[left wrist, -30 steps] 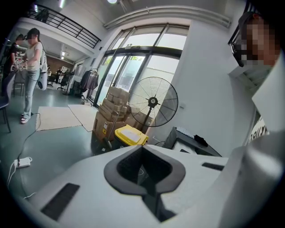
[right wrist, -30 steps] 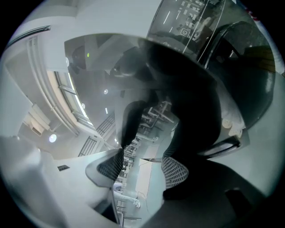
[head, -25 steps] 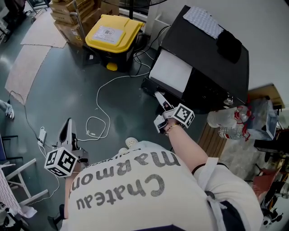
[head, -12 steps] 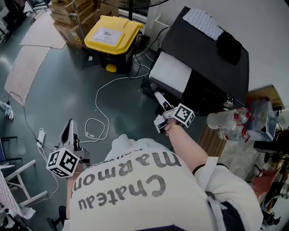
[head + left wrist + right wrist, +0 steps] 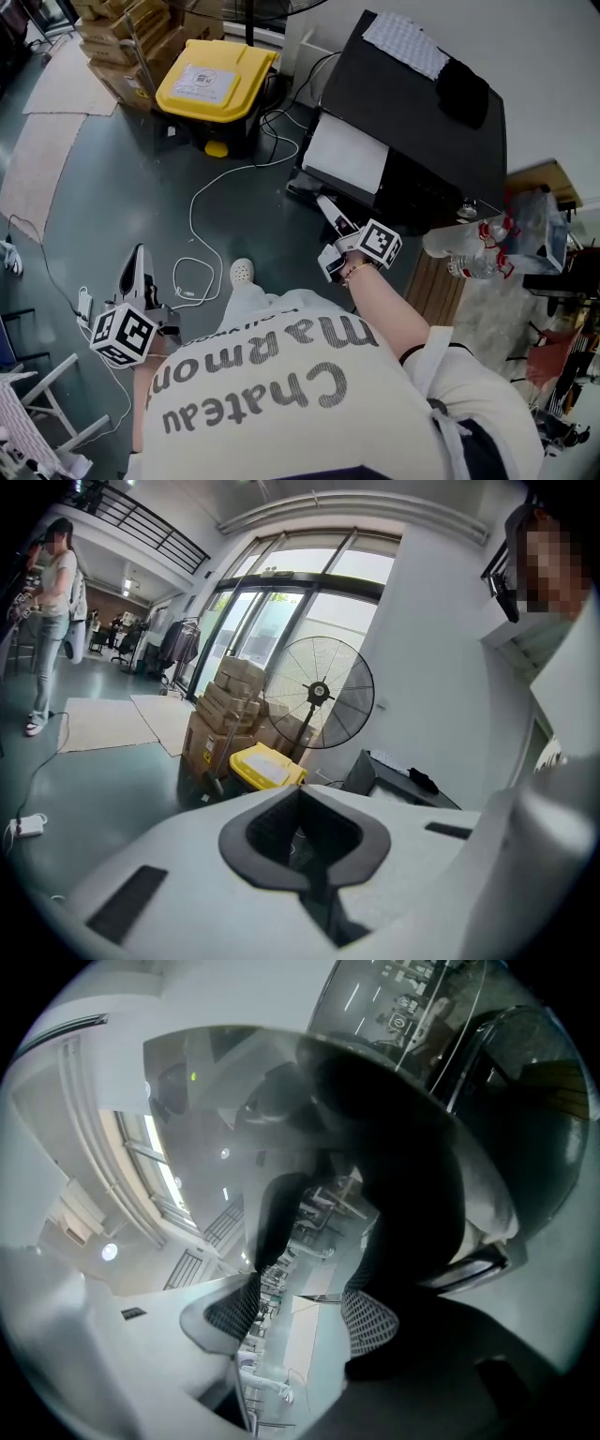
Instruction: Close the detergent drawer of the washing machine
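Observation:
The black washing machine stands at the upper right of the head view, with a white panel on the side facing me. I cannot make out the detergent drawer itself. My right gripper is held out against the machine's lower front, jaws apart and nothing between them. In the right gripper view the open gripper sits very close to a glossy dark curved surface that mirrors the room. My left gripper hangs low at the left, far from the machine; in the left gripper view this gripper is shut and empty.
A yellow-lidded bin and stacked cardboard boxes stand left of the machine. A white cable loops over the grey floor. A standing fan rises behind the bin. Water bottles lie at the right. A person stands far off.
A white shoe has stepped forward into view below the cable. The left gripper has shifted slightly. The right gripper stays against the machine's front.

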Demonstrator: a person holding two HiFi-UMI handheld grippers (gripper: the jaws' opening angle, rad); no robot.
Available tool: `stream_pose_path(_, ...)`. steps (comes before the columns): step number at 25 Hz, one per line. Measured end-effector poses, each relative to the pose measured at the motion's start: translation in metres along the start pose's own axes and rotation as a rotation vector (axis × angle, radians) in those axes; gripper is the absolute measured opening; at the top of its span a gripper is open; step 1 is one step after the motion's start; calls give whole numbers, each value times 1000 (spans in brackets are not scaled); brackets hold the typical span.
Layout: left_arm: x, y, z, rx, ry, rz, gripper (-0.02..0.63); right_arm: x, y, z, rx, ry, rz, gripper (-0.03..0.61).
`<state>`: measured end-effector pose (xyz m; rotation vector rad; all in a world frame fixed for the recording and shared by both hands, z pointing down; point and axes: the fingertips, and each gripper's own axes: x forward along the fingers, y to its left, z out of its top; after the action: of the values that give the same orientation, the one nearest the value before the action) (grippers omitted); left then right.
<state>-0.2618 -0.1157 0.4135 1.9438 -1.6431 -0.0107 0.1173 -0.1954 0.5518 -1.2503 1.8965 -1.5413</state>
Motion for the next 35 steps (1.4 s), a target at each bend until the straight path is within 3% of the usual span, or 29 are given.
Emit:
stream_pose_path(4,21,4,12,15,14,-38,8,6,5,3,-15,-26,50,279)
stream_pose_path(8,40,6,19,18,34,-62,8,8,6,8,-21,-42,48,279)
stream_pose_path(10,50,5,23,17,43,-80,9,7,4,9,-16,-47,25,279)
stream_pose_path(13,65,2,25,29,58,-108,8,-1,-11,7,15,-44,-91,279)
stream_pose_path(16,76,3,24,34,77,-127,8,2,-9,10,4,-46,-66,279)
stream_pose_path(20,85,6,23,40,100,-141,8,1,-17,12,23,-59,-122,279)
stream_pose_path(23,89,9,21,41,115,-145,8,6,-12,18,6,-71,-78,279)
stream_pose_path(30,99,10,23,51,135,-152,8,13,-13,34,3,-94,-84,279)
stream_pose_path(35,101,13,23,63,152,-157,8,16,-18,44,15,-114,-137,279)
